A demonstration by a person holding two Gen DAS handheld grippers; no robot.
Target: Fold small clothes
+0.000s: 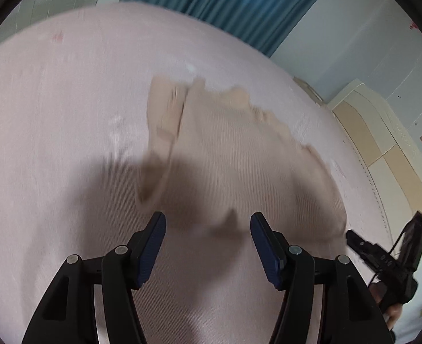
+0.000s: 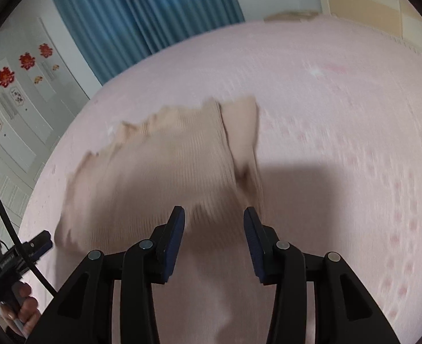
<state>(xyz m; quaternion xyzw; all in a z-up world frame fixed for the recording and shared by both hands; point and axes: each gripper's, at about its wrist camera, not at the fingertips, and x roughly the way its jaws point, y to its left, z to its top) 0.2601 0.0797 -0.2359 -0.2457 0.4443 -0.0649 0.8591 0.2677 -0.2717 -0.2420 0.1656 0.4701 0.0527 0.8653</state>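
The beige ribbed garment (image 1: 239, 149) on the bed (image 1: 53, 114) is judged light and limp — best pinched at its near corners. Both the left hand-held gripper (image 1: 208, 229) and the right hand-held gripper (image 2: 213, 223) are seen open, nothing held.

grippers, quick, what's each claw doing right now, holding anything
Left claw: open, holding nothing, above the beige garment.
Right claw: open, holding nothing, over the same garment.

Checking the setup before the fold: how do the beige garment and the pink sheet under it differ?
The beige garment is tan and ribbed with a wavy far edge; the pink sheet is pale pink with faint red marks. The garment is small; the sheet spreads far beyond it. Both lie flat on the bed.
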